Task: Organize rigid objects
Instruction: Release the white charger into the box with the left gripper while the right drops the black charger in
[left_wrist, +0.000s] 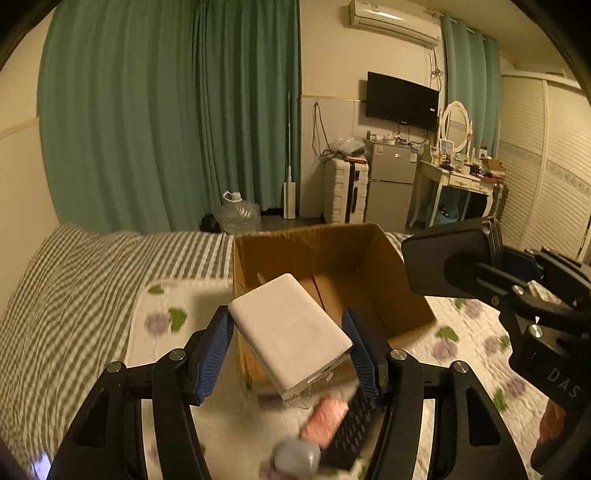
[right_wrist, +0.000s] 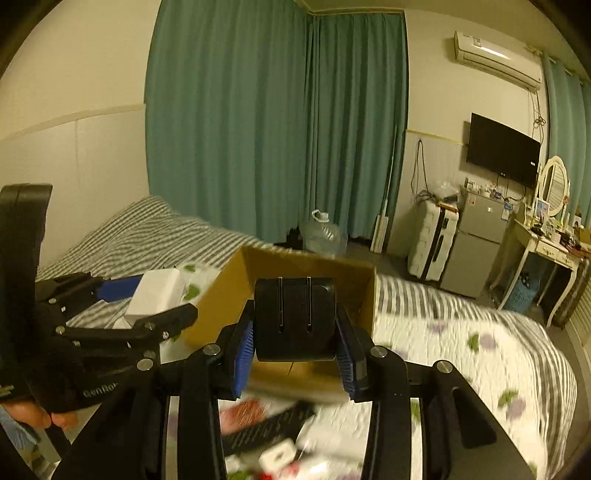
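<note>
An open brown cardboard box (left_wrist: 369, 266) sits on a bed covered by a white quilt printed with purple flowers (left_wrist: 476, 332), just ahead of both sets of tongs, and its floor looks bare in the parts that show, so by that evidence the sorting has barely begun. The left tongs (left_wrist: 288, 332) pinch a white rectangular plastic block in a clear sleeve (left_wrist: 291, 332), tilted, its far end over the box's near wall. The right tongs (right_wrist: 295, 332) pinch a black square plastic charger with two flat metal prongs (right_wrist: 295, 317) facing the lens, held in front of the box mouth. Both pieces appear ready to go in; neither has been let go.

More remains below and behind the tongs on the quilt: a black perforated flat object (left_wrist: 351, 424), a pink ribbed item (left_wrist: 327, 417) and a grey rounded one (left_wrist: 299, 456), all blurred and hard to identify.

The left wrist view shows the box interior down to its seam and the charger's plain back face (left_wrist: 447, 262) off to the right. The right wrist view hides most of that interior behind the charger, but reveals its prongs, the white block (right_wrist: 159, 291) from the side, to the left, and small white and red pieces (right_wrist: 280, 458) on the quilt directly beneath.
</note>
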